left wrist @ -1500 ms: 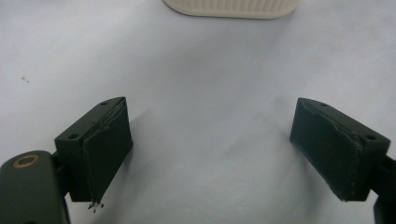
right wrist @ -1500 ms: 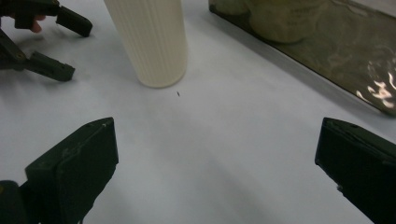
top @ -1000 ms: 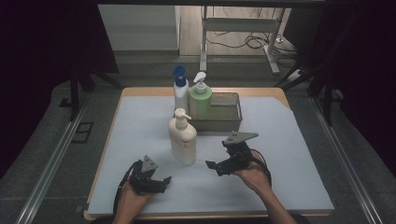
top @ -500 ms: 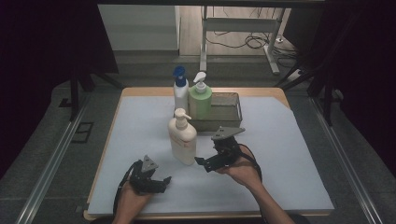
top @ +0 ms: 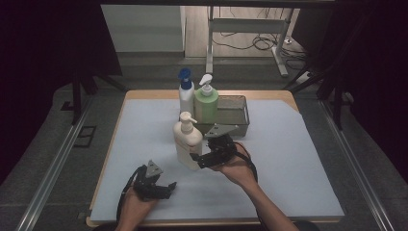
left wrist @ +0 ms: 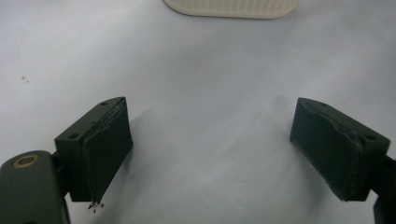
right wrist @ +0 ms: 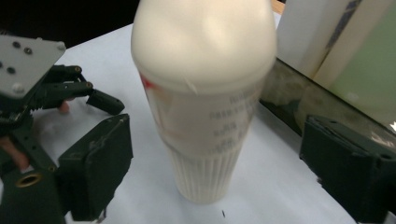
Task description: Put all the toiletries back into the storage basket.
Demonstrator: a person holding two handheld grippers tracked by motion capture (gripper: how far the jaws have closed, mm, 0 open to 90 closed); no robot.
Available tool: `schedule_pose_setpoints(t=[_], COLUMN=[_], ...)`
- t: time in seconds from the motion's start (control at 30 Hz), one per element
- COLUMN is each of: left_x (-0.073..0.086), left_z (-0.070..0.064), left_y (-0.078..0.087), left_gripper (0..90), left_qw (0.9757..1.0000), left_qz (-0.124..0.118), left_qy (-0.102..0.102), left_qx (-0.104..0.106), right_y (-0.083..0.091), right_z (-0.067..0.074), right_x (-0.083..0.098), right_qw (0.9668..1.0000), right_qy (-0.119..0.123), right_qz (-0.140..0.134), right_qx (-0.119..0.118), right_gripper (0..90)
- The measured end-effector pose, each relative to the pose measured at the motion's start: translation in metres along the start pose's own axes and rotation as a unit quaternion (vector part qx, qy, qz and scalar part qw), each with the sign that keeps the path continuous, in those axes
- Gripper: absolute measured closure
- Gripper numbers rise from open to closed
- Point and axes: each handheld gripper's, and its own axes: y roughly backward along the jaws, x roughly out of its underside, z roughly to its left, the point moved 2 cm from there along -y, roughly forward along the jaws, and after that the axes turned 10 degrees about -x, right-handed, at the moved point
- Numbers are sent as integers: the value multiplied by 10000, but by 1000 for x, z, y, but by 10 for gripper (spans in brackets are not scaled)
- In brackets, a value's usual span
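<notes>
A person sits at a table covered with a pale blue mat (top: 298, 159), holding a two-jaw gripper in each hand. Near the middle of the mat stands a cream pump bottle (top: 186, 140), upright, just in front of a grey metal tray (top: 235, 115). At the tray's left end stand a green pump bottle (top: 206, 102) and, beside it, a white bottle with a blue pump (top: 185, 92).

Over the last second the right gripper (top: 198, 159) has travelled left across the mat, from well right of the cream bottle to right against its lower body. In the right gripper view the bottle (right wrist: 205, 116) now stands between the two jaws, with a gap showing on each side. The jaws have just begun closing but do not yet press the bottle, so nothing is held.

The left gripper (top: 166, 187) rests on the mat near the front edge, in the same place as before. Its jaws stand wide apart over bare mat, empty, with the cream bottle's base (left wrist: 231, 7) ahead of them.

This looks like the start of a grasp: the jaws must close further before the bottle can be lifted.
</notes>
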Motion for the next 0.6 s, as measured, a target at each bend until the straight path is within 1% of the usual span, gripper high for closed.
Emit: schedule_pose_setpoints(t=[0.07, 0.23, 0.37, 0.47, 0.6], left_x=[0, 0, 0, 0, 0], left_z=[0, 0, 0, 0, 0], left_y=[0, 0, 0, 0, 0], left_gripper=[121, 122, 122, 122, 122], left_qw=[10000, 10000, 10000, 10000, 10000], left_qz=[-1, 3, 3, -7, 0], left_qy=[3, 1, 1, 16, 1], left_qx=[0, 0, 2, 2, 3], right_y=[-3, -14, -23, -30, -35], right_z=[1, 3, 5, 7, 9], right_x=[-3, -11, -16, -19, -22], right_qw=[10000, 10000, 10000, 9998, 9995], right_qy=[11, 0, 6, 86, 125], right_qz=[-35, 4, -28, -3, -50], right_qx=[11, 8, 83, 205, 280], right_gripper=[130, 137, 163, 198, 268])
